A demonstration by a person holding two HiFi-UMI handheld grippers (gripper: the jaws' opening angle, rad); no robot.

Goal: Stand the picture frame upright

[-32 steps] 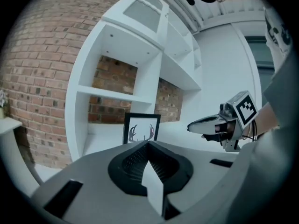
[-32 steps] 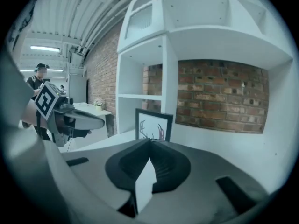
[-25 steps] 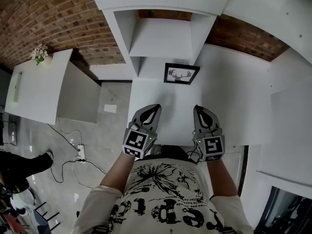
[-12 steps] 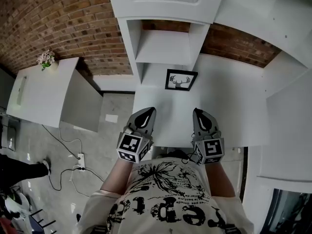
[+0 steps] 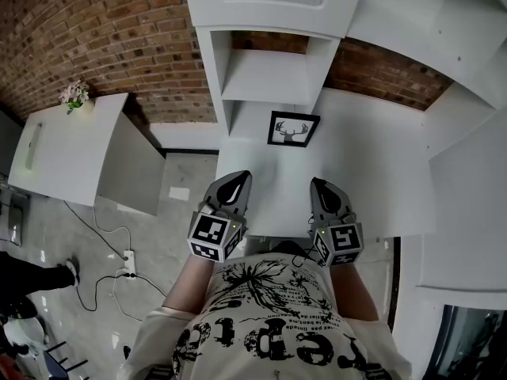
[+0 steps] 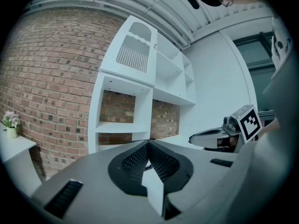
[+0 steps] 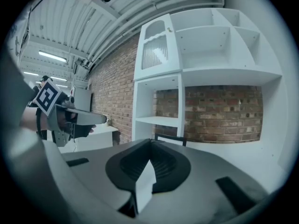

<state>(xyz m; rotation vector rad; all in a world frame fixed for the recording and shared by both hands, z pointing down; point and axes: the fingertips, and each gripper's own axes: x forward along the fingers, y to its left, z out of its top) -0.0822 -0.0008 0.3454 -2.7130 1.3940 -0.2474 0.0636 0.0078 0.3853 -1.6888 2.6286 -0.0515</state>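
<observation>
The black picture frame with a deer print sits on the white table, just below the shelf unit, its face showing to the head view. In the right gripper view only its thin black top edge shows beyond the jaws. My left gripper and right gripper hover side by side over the table's near edge, well short of the frame. Both point toward it, both are shut and nothing is between their jaws. The left gripper view shows the closed left gripper with the right gripper beside it.
A white shelf unit stands against the brick wall behind the frame. A lower white table at the left carries a small flower pot. Cables and a power strip lie on the floor.
Both grippers have drawn back slightly toward the person's body and risen a little, still shut. The frame has stayed where it was.
</observation>
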